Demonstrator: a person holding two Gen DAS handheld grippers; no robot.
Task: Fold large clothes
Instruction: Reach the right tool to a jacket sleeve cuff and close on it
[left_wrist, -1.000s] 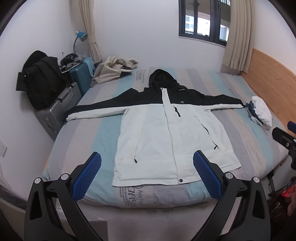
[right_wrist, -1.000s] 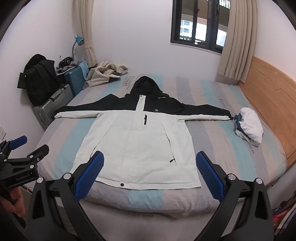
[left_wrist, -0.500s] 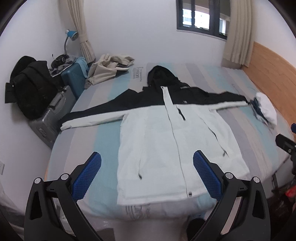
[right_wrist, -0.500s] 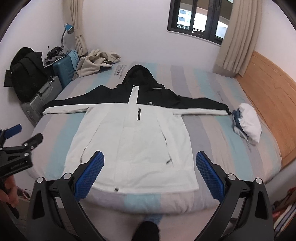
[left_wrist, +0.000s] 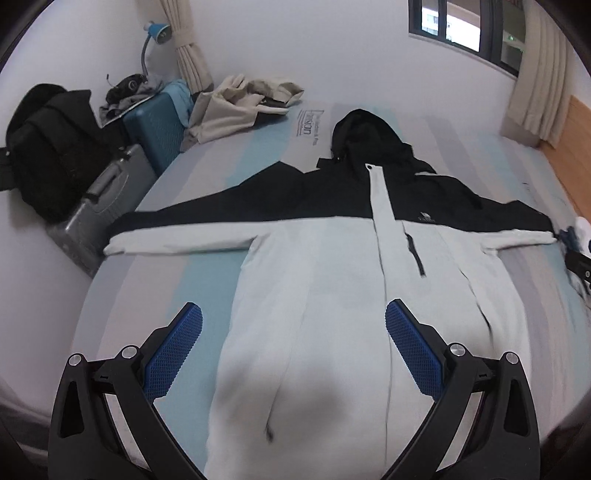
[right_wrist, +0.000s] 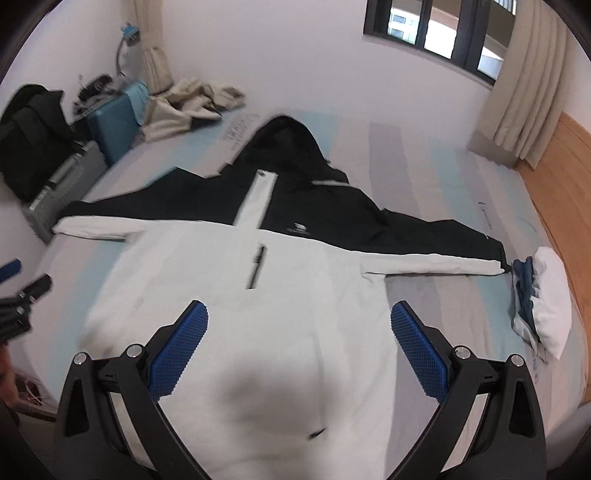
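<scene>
A white jacket with black shoulders and hood (left_wrist: 314, 288) (right_wrist: 266, 295) lies flat and face up on the striped bed (left_wrist: 155, 280) (right_wrist: 436, 295), both sleeves spread out sideways. My left gripper (left_wrist: 293, 350) hovers open above the jacket's lower left half, nothing between its blue pads (left_wrist: 173, 354). My right gripper (right_wrist: 299, 349) hangs open over the lower right half, its blue pads (right_wrist: 417, 354) apart and empty. In the right wrist view the left gripper's black frame (right_wrist: 22, 306) shows at the left edge. The jacket's hem is hidden below both views.
A folded white and blue garment (right_wrist: 543, 299) lies by the right cuff. A beige garment (left_wrist: 240, 107) is heaped at the bed's far left corner. A teal suitcase (left_wrist: 155, 129), a grey suitcase (left_wrist: 99, 206) and black bags (left_wrist: 44, 147) stand left. A wooden headboard (right_wrist: 561, 177) runs on the right.
Both grippers have moved forward and down toward the bed, from beyond its foot to above the jacket's lower half. The jacket has not moved and both grippers stay open.
</scene>
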